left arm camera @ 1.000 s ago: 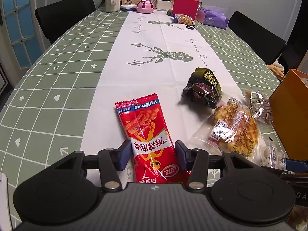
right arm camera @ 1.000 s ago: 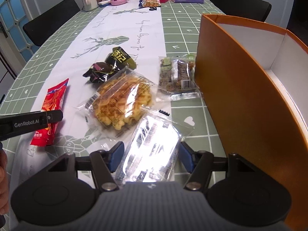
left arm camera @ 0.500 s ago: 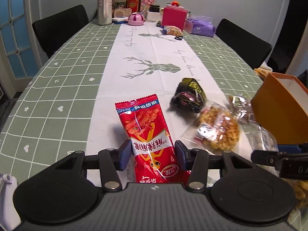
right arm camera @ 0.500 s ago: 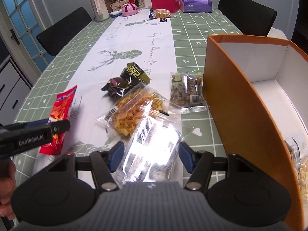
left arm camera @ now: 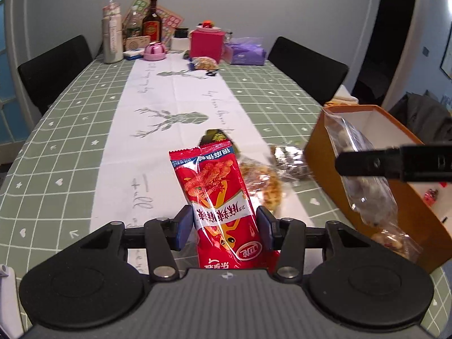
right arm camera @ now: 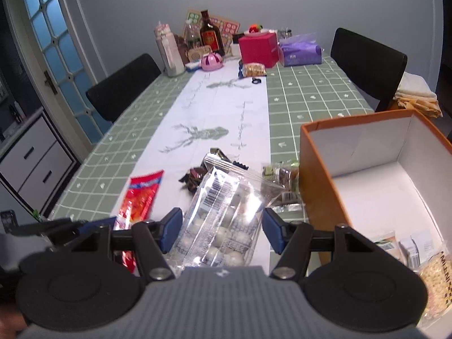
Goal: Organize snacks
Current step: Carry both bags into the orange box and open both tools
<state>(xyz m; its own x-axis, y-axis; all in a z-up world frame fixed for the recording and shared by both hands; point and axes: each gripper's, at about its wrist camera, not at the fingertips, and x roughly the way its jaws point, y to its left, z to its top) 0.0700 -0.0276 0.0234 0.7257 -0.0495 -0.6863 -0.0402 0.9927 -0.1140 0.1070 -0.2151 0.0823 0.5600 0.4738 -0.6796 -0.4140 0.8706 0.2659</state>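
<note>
Left wrist: left tongs (left arm camera: 223,227) grip red snack pack (left arm camera: 217,197); right tongs (right arm camera: 219,230) grip clear bag (right arm camera: 223,217) beside orange box (right arm camera: 319,186).

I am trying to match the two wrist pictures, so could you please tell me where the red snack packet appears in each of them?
Left wrist view: the red snack packet stands at lower centre, gripped by the left gripper, its top tilted up-left.
Right wrist view: the same packet is at lower left, its lower end hidden behind the gripper bodies.
Shared landmark: the orange box, on the right in both.
</note>
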